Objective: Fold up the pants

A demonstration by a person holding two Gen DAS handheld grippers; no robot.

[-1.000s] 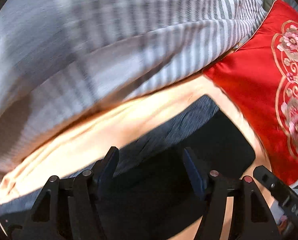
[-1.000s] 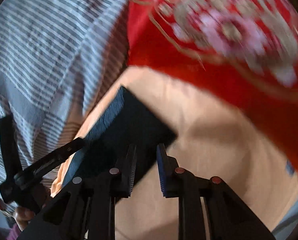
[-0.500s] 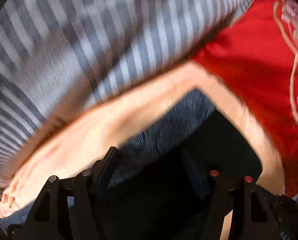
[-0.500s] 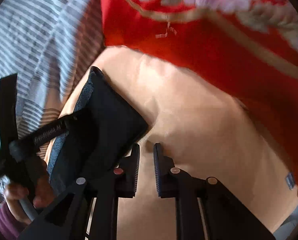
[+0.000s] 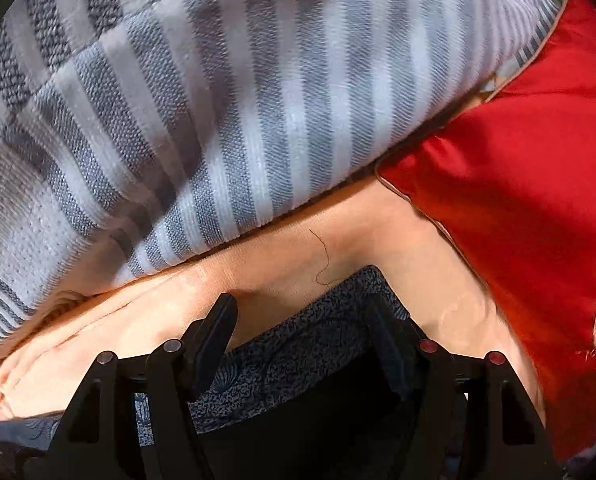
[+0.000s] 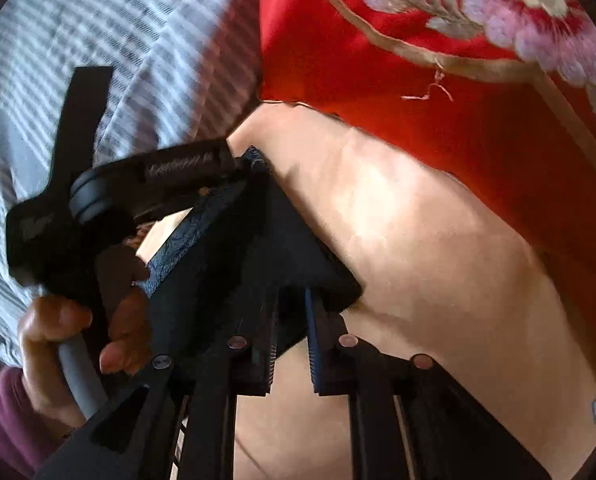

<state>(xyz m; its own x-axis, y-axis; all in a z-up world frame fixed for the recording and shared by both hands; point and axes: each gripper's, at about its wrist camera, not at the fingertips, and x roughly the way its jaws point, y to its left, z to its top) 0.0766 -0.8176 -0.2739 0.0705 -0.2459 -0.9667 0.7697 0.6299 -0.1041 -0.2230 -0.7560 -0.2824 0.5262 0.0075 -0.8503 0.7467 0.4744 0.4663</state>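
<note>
Left tool – fingers spread wide, straddling the near corner of the folded dark navy patterned pants. Right tool – fingers narrowed, the pants' corner edge sitting in the gap; can't tell if they actually pinch it. Pants lie as a compact folded block on the peach bed sheet. The person's left hand grips the left tool's handle – seen from the right wrist. Farther back, a grey-and-white striped blanket on the left and a red satin cushion with floral embroidery on the right.
</note>
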